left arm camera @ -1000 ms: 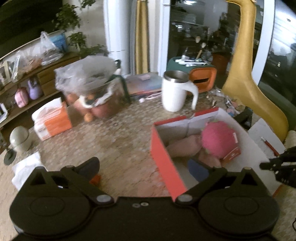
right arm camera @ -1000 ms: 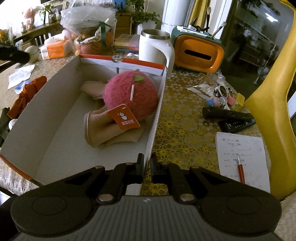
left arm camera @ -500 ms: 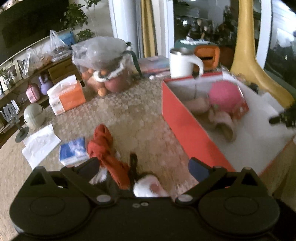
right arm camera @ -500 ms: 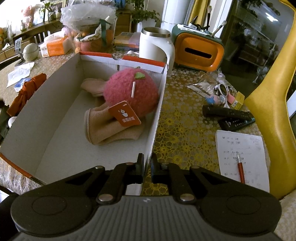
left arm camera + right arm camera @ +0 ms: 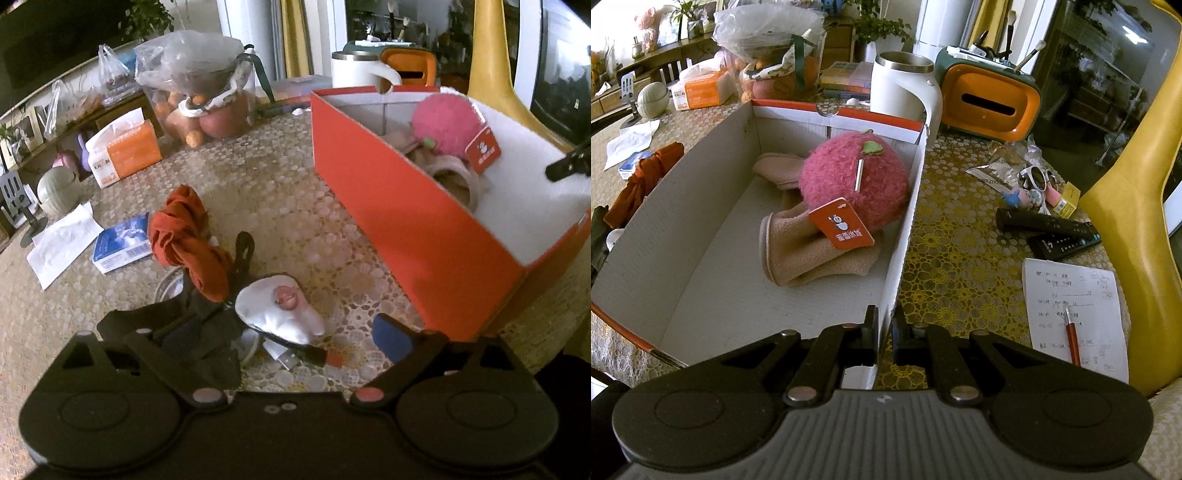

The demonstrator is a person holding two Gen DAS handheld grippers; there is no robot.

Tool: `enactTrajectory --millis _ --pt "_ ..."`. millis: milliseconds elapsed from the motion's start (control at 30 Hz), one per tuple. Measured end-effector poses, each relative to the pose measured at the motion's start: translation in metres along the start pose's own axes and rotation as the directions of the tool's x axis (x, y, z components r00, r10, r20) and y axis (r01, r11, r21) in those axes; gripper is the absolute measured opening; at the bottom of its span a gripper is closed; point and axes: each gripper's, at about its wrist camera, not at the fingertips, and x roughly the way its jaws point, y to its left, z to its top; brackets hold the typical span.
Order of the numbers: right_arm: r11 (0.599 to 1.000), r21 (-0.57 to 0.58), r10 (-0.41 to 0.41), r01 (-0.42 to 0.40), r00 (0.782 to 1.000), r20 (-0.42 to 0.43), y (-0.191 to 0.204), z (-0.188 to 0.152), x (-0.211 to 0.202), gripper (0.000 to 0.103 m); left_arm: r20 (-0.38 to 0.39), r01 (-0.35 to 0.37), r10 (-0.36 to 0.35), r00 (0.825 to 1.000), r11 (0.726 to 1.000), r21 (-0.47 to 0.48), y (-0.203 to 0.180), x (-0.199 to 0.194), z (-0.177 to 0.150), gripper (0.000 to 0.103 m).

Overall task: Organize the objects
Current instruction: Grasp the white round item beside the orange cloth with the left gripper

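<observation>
Box contains plush and slippers. Right gripper fingers clamp box wall. Left gripper fingers apart over white pouch, beside orange cloth on worktop.

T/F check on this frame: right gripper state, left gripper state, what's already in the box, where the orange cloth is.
1. The right gripper is clamped on the box wall. True.
2. The left gripper is shut on the orange cloth. False: it is open, holding nothing.
3. The pink plush lies inside the box. True.
4. The orange cloth is in the box. False: it lies on the table outside it.
</observation>
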Motion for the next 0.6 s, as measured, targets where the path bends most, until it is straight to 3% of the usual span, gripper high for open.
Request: enactTrajectory --millis 367,500,600 --pt "1.000 0.000 0.001 -0.001 1.000 0.000 0.001 0.000 0.000 0.007 -0.018 -0.044 0.044 0.999 0.999 0.008 -0.005 0.019 -0.003 0.074" --pt "1.000 0.000 0.000 0.000 1.000 -0.001 0.001 0.000 0.000 0.007 -0.027 -0.059 0.060 0.998 0.998 0.012 -0.007 0.021 -0.003 0.054" --pt "1.000 0.000 0.000 0.000 1.000 -0.001 0.001 0.000 0.000 0.007 -0.022 -0.064 0.064 0.998 0.998 0.013 -0.006 0.021 -0.004 0.052"
